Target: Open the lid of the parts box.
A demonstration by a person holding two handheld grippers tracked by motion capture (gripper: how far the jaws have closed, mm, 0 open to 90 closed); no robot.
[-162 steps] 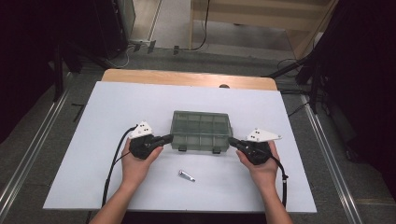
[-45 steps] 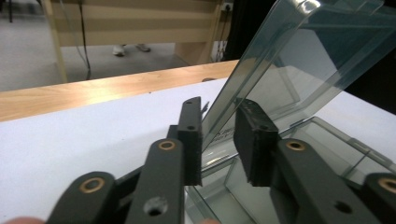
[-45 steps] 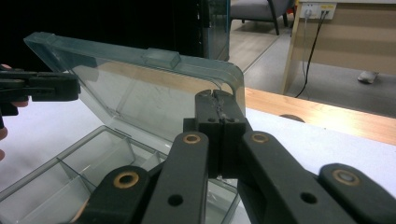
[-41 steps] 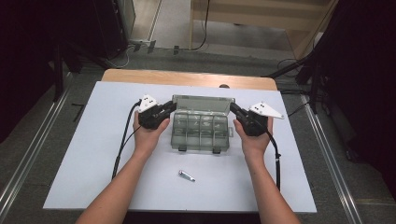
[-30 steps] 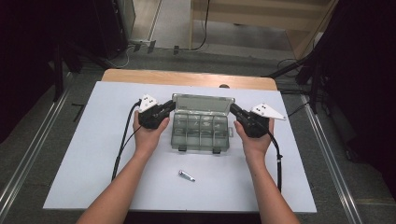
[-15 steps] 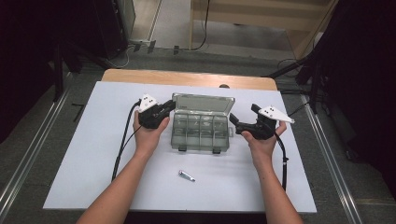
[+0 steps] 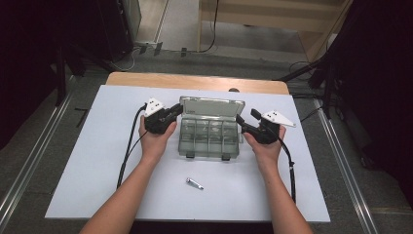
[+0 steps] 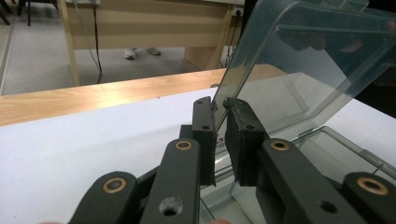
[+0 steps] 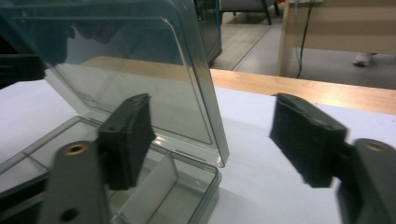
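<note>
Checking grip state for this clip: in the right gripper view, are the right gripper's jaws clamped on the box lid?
No: the right gripper stands open, its pads apart and clear of the lid.

Lab — cables (image 7: 214, 29), metal rails (image 7: 29, 161), wooden bench (image 7: 272, 14)

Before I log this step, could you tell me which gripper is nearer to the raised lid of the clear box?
Left. The left gripper is clamped on the side edge of the lid. The right gripper stands open beside the lid's other edge, not touching it; its jaws have just been closing.
</note>
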